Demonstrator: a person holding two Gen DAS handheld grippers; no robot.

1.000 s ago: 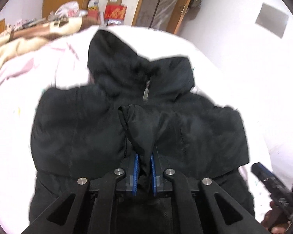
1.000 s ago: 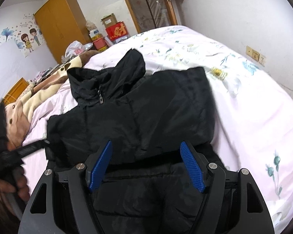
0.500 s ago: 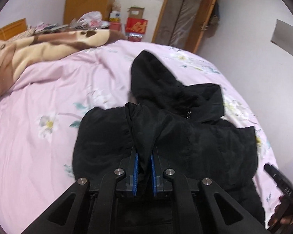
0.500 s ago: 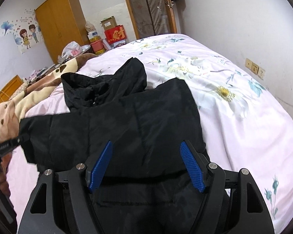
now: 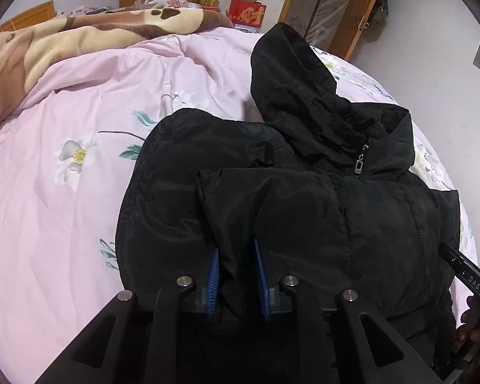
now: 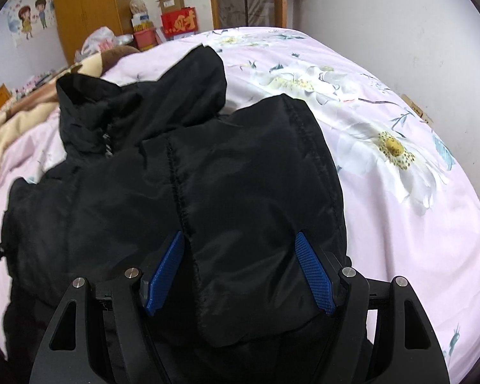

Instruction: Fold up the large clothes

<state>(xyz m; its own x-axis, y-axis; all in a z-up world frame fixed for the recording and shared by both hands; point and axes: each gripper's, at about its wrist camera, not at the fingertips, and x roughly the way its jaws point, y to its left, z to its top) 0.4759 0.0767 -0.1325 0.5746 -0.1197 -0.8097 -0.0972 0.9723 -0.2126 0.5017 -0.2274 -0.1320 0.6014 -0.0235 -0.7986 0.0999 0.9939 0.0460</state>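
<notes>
Fingers [image 5: 215,275] of left gripper [image 5: 238,276] clamped on fold of black jacket [image 5: 304,211]; right gripper [image 6: 240,272] spread apart, straddling fabric, gripping nothing. Lay spread on pink bed [image 5: 64,176], hood [image 5: 291,73] toward far end, sleeves crossed over chest. Probably best: drew pinched fold across evenly, kept low, pressed flat with right before letting go.

Black hand-held gripper [image 5: 238,276] frames, blue ridged pads [image 6: 313,272], silver screws [image 5: 184,280]
</notes>
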